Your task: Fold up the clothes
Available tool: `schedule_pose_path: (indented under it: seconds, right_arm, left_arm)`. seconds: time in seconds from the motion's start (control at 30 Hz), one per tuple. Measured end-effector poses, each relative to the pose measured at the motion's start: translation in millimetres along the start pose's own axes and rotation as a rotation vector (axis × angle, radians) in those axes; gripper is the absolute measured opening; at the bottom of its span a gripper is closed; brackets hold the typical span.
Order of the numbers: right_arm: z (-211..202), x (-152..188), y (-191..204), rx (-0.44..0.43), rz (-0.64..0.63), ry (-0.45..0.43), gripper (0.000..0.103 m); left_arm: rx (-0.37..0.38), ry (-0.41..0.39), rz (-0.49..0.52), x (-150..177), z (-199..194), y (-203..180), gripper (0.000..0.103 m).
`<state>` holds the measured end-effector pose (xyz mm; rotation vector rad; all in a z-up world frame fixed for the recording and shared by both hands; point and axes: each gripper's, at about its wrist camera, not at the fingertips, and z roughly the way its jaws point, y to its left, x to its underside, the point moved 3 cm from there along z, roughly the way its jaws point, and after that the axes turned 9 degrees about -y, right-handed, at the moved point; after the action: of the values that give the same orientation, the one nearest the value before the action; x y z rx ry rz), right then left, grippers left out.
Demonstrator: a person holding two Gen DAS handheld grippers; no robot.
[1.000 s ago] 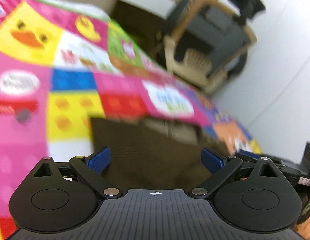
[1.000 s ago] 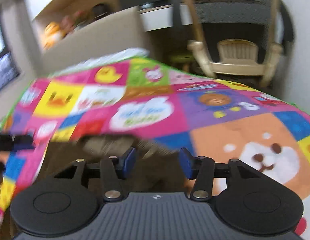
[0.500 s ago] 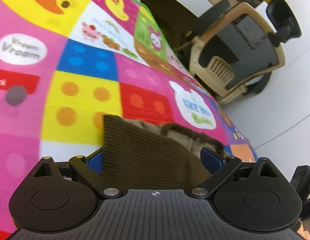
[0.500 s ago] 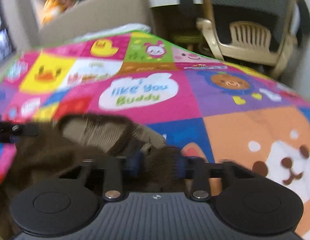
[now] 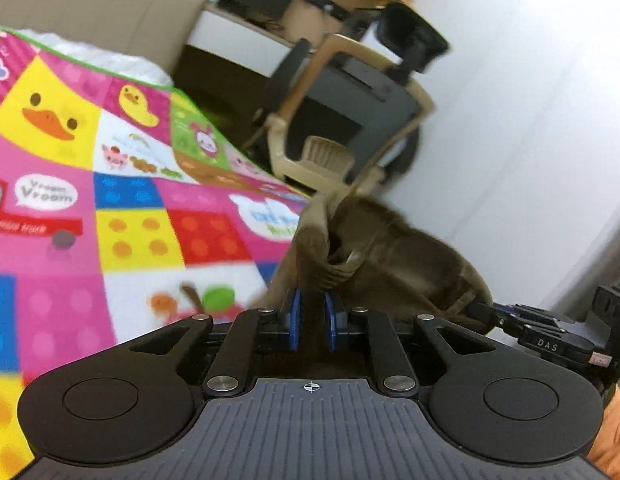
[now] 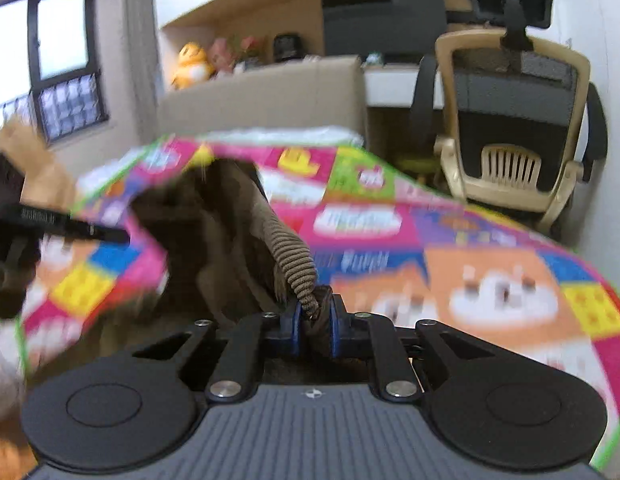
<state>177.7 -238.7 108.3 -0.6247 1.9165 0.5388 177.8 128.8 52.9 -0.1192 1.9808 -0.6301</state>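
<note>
A brown knit garment (image 5: 390, 256) hangs lifted above the colourful play mat (image 5: 129, 240). My left gripper (image 5: 312, 304) has its jaws closing, and its blue pads pinch a fold of the garment. In the left wrist view my right gripper (image 5: 484, 312) holds the garment's other end at the right. In the right wrist view my right gripper (image 6: 314, 314) is closing too, pads pressed on the ribbed hem (image 6: 293, 256) of the garment (image 6: 213, 240). My left gripper (image 6: 93, 232) shows at the left, blurred.
The play mat (image 6: 490, 280) covers a raised surface. A beige office chair (image 6: 510, 128) stands beyond the mat's far right edge. A tan panel (image 6: 261, 96) and a white bundle (image 5: 93, 60) lie behind the mat. A desk with a monitor (image 6: 382, 20) is further back.
The garment lay flat on the mat before. Both grippers have closed on it and raised it off the mat, and both views have swung up toward the room.
</note>
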Motion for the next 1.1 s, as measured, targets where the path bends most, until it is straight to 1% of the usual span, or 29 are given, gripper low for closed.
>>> schedule_pose_path:
  seconds: [0.13, 0.2, 0.23, 0.27, 0.3, 0.33, 0.37, 0.4, 0.43, 0.47, 0.5, 0.53, 0.57, 0.63, 0.73, 0.83, 0.87, 0.9, 0.97, 1.0, 1.03, 1.07, 1.1]
  right_arm:
    - [-14, 57, 18, 0.008, -0.061, 0.103, 0.013]
    - [-18, 72, 20, 0.013, -0.073, 0.127, 0.013]
    - [-22, 77, 20, 0.013, -0.072, 0.130, 0.013]
    - [-25, 79, 18, 0.014, -0.064, 0.129, 0.013]
    - [-28, 80, 16, 0.014, -0.054, 0.126, 0.013]
    - [-33, 78, 12, 0.007, -0.032, 0.118, 0.013]
    - [-38, 76, 8, -0.001, -0.005, 0.107, 0.015]
    - [-43, 73, 3, -0.008, 0.038, 0.088, 0.018]
    - [-48, 70, -3, -0.015, 0.082, 0.069, 0.027]
    - [-53, 67, -8, -0.022, 0.125, 0.050, 0.044]
    - [-58, 64, -14, -0.029, 0.169, 0.031, 0.064]
    - [-61, 61, -19, -0.036, 0.217, 0.014, 0.070]
    - [-58, 60, -24, -0.047, 0.284, 0.009, 0.073]
    - [-50, 59, -34, -0.067, 0.409, 0.002, 0.073]
    - [-19, 63, -32, -0.067, 0.469, 0.032, 0.075]
    - [15, 65, -18, -0.086, 0.438, 0.064, 0.076]
    - [23, 62, -14, -0.090, 0.420, 0.068, 0.069]
    - [25, 56, -11, -0.076, 0.386, 0.067, 0.043]
    - [30, 43, -5, -0.047, 0.318, 0.065, 0.016]
    - [30, 37, -2, -0.040, 0.290, 0.059, 0.015]
    - [18, 31, -1, -0.063, 0.288, 0.033, 0.013]
    - [5, 25, 1, -0.085, 0.285, 0.008, 0.013]
    - [-9, 22, 3, -0.101, 0.276, -0.015, 0.013]
  left_arm:
    - [0.001, 0.063, 0.042, 49, -32, -1, 0.017]
    - [-0.009, 0.090, 0.035, 67, -46, 3, 0.020]
    - [-0.015, 0.098, 0.024, 71, -54, 7, 0.030]
    - [-0.014, 0.095, 0.013, 71, -62, 10, 0.042]
    - [-0.011, 0.080, 0.001, 67, -70, 12, 0.051]
    - [-0.008, 0.064, -0.011, 64, -77, 15, 0.071]
    - [-0.006, 0.049, -0.024, 60, -84, 17, 0.082]
    - [-0.001, 0.032, -0.044, 56, -90, 20, 0.085]
    - [0.007, 0.015, -0.074, 51, -93, 21, 0.089]
    - [0.014, 0.003, -0.104, 47, -94, 23, 0.094]
    - [0.021, -0.002, -0.132, 44, -92, 26, 0.094]
    - [0.022, -0.002, -0.155, 42, -88, 27, 0.094]
    - [0.015, 0.012, -0.170, 42, -80, 28, 0.094]
    - [-0.002, 0.058, -0.199, 49, -58, 30, 0.094]
    - [-0.018, 0.137, -0.230, 62, -19, 33, 0.094]
    - [0.006, 0.167, -0.273, 70, 10, 34, 0.094]
    - [0.012, 0.170, -0.286, 70, 18, 34, 0.093]
    - [0.011, 0.170, -0.290, 69, 23, 34, 0.089]
    - [0.001, 0.164, -0.279, 64, 28, 31, 0.045]
    - [-0.009, 0.153, -0.265, 61, 25, 28, 0.039]
    - [-0.012, 0.137, -0.249, 57, 19, 24, 0.028]
    - [-0.006, 0.112, -0.227, 53, 9, 18, 0.020]
    - [0.005, 0.090, -0.204, 51, -4, 11, 0.019]
